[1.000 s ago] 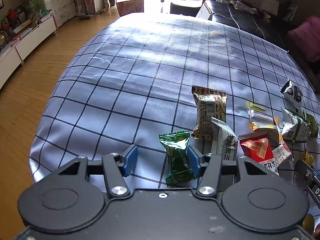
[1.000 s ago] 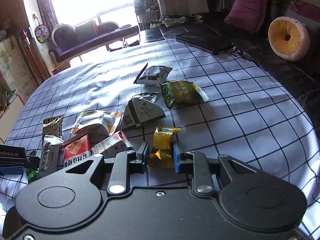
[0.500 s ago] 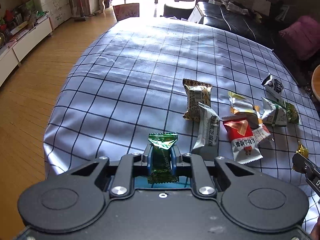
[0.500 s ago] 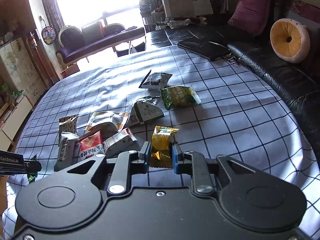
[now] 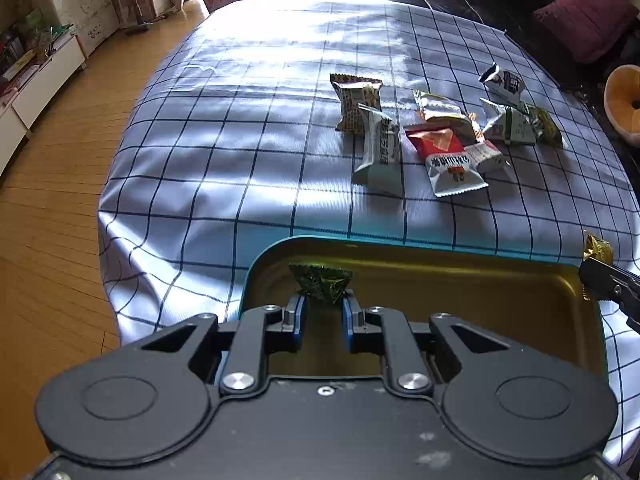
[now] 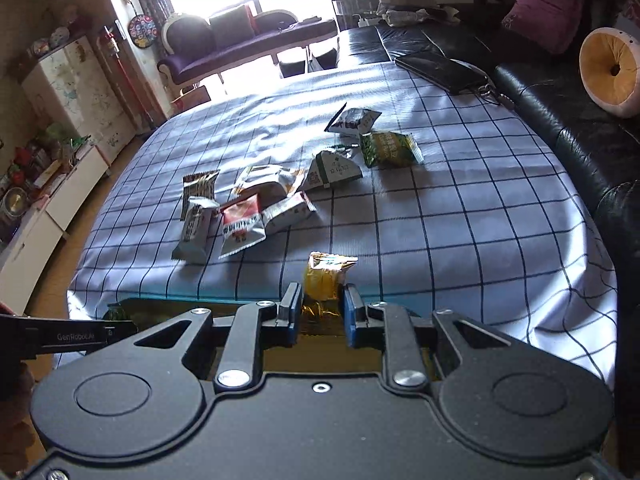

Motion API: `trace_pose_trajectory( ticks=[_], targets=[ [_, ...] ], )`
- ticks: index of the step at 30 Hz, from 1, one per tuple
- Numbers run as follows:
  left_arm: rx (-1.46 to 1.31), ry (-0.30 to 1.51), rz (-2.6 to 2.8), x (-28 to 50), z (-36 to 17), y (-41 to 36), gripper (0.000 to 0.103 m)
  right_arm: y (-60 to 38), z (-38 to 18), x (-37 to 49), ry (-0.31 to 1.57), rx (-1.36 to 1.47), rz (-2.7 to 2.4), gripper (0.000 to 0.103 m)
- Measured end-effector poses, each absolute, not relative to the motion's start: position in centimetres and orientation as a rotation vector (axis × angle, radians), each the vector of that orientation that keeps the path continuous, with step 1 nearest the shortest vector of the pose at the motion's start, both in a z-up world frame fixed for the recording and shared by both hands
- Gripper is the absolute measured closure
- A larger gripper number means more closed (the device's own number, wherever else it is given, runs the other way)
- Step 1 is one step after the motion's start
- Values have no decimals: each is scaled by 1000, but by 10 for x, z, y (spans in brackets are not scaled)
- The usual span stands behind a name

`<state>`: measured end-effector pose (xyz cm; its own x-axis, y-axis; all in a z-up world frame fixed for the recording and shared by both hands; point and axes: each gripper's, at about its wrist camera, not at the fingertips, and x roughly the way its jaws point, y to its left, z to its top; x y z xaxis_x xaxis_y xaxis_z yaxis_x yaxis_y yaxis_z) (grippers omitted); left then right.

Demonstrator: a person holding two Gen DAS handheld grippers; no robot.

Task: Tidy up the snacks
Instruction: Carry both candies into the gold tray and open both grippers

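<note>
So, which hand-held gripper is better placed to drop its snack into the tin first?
Left, probably. The left hand-held gripper holds its green snack already over the inside of the gold tin. The right hand-held gripper holds the yellow snack only at the tin's far rim.

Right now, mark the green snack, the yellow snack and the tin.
green snack (image 5: 321, 285), left wrist view, crimped top end above the pads
yellow snack (image 6: 326, 276), right wrist view, upper half of the wrapper
tin (image 5: 460, 250), left wrist view, far rim
</note>
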<state>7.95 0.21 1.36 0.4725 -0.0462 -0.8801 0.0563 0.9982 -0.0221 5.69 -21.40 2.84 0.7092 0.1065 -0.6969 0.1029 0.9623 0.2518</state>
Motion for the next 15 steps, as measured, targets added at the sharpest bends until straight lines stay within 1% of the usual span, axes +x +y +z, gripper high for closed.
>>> trace_pose_trajectory(
  ticks=[15],
  targets=[
    [89,1145,-98,41,-1,-7,85,-214,13,15,872,294,63,72]
  ],
)
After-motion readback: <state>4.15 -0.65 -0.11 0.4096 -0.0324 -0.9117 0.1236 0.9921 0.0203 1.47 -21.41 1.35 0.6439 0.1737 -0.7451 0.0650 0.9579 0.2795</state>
